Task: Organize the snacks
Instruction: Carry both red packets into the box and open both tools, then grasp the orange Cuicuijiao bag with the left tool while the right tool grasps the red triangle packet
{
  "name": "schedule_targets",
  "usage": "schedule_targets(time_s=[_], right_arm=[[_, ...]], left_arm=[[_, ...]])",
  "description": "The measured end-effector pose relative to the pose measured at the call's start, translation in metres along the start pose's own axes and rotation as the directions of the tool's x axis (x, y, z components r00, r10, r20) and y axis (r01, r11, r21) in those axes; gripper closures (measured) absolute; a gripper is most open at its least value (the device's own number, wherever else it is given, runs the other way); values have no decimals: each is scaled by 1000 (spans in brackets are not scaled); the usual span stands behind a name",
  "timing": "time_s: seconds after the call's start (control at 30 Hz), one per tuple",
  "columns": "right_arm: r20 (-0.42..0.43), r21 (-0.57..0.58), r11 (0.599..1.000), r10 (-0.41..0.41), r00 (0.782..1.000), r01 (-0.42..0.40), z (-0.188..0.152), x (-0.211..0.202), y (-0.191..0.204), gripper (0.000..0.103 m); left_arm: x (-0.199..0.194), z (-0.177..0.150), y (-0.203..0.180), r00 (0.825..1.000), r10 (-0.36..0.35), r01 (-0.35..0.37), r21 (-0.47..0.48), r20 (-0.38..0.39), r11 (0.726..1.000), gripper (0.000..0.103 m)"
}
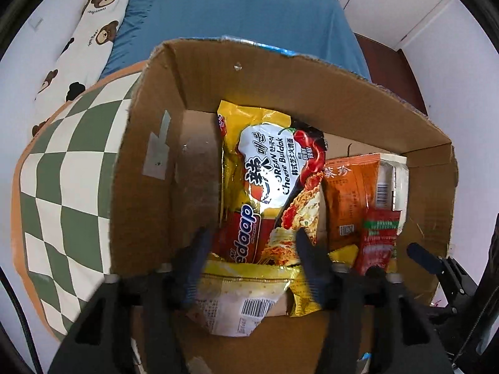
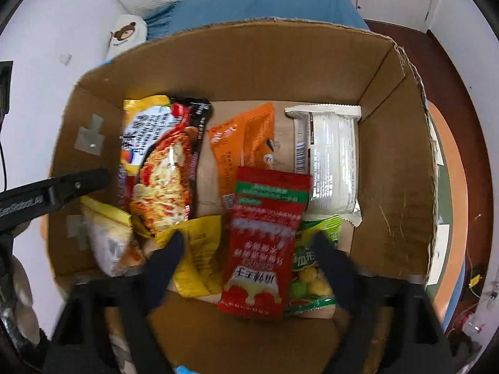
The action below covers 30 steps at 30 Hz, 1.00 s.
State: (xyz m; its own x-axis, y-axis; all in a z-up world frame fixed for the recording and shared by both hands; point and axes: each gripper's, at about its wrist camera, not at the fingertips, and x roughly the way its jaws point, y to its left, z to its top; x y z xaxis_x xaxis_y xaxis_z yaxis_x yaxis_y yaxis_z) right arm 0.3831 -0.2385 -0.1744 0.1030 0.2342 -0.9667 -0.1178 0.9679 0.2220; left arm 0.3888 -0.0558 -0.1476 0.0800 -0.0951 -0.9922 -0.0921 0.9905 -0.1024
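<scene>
Corrugated cardboard box (image 2: 393, 162) (glossy crinkled packets (image 2: 262, 243) inside); both grippers' (image 1: 252, 243) (image 2: 249, 246) jaws wide, empty.

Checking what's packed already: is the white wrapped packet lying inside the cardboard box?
Yes, the white packet lies flat on the floor of the cardboard box, near its right wall.

Cardboard box (image 2: 396, 143): open at the top, walls closing all four sides; bare floor shows along the far wall, at the right of the right-wrist frame beside the white packet (image 2: 330, 159), and in a strip at the left of the left-wrist frame beside the noodle packet (image 1: 277, 180). Centre and near floor blocked by overlapping packets: noodle packet, orange packet (image 2: 243, 146), red sachet (image 2: 265, 240), yellow packet (image 2: 199, 265), green candy bag (image 2: 312, 268). Left gripper (image 1: 252, 249) and right gripper (image 2: 249, 249) both hang over the near packets, jaws spread.
</scene>
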Motion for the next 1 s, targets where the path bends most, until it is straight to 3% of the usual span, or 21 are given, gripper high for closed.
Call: schedule_targets(time_s=[0.03,0.07,0.33,0.53,0.7,0.87,1.0], right_arm=[[-3,3,1000,-1,1000,1,0,1,-1,11],[-4,8,1000,-1,1000,1,-1,1,-1,11],[65,17,999,-44,997,43,-15,-23,-4,6],[169,18,998,-61,984,59,-35,-61,-4,5],[204,40,999,-3,979,-6,-64,-85,-5,5],[203,40,996,75,976,-84,-105,-93,1,5],[182,53,990,117,976,-128,-136,-85,8,6]], left_arm=[[0,-1,0,1000,-4,4,0,7,1000,13],[0,-3,0,1000,-4,4,1,18,1000,9],[-28,-34,-1,991,25,-26,3,131,1000,9],[-66,-68,-2,968,50,-56,20,246,998,9],[-91,-111,5,945,81,-96,31,317,995,9],[-85,-159,22,943,141,-161,42,300,986,9],[-53,-179,38,969,139,-151,45,204,987,9]])
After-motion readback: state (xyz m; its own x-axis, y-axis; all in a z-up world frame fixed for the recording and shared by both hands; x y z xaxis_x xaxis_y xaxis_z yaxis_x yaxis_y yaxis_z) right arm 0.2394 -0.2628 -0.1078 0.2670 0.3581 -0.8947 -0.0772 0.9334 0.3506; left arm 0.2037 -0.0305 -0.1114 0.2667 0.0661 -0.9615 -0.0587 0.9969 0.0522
